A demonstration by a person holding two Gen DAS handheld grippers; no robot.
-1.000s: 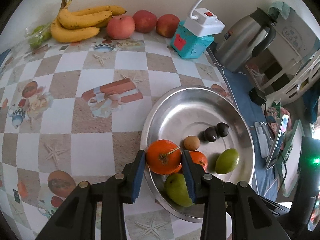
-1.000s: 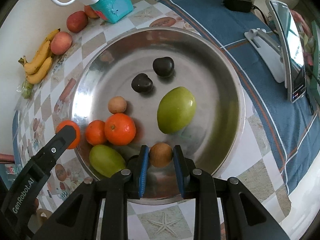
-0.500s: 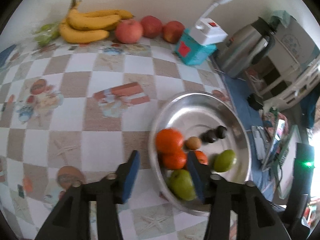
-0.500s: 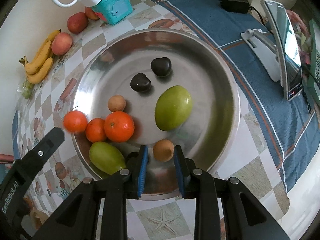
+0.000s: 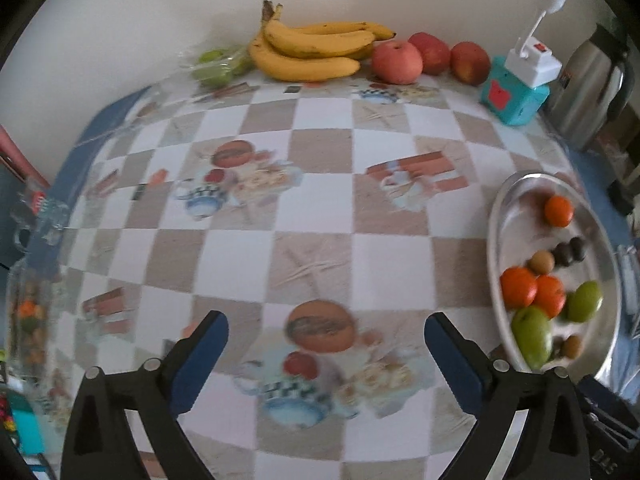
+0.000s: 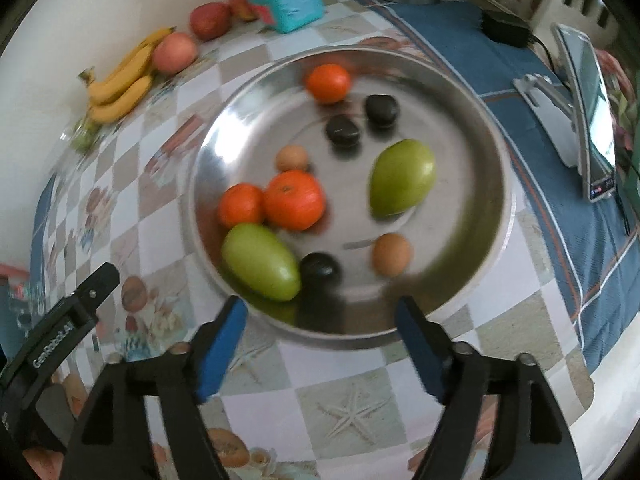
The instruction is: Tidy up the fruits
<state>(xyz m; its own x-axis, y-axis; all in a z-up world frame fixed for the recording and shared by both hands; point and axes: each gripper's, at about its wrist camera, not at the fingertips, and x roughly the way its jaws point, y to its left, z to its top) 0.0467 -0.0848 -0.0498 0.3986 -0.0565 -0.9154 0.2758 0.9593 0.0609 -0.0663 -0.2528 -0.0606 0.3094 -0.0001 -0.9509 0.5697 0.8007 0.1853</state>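
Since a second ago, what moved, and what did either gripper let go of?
Both let go. The left gripper released its orange, now at the far side of the metal bowl, and swung away over the tablecloth. The right gripper dropped the brown fruit and backed off. The bananas and apples stayed put.

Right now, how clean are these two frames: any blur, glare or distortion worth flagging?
Left wrist view: fisheye bends the checked tablecloth; foreground print smeared, bananas fairly sharp. Right wrist view: motion blur softens the fruit and metal tray, with bright window glare on its left inner wall.
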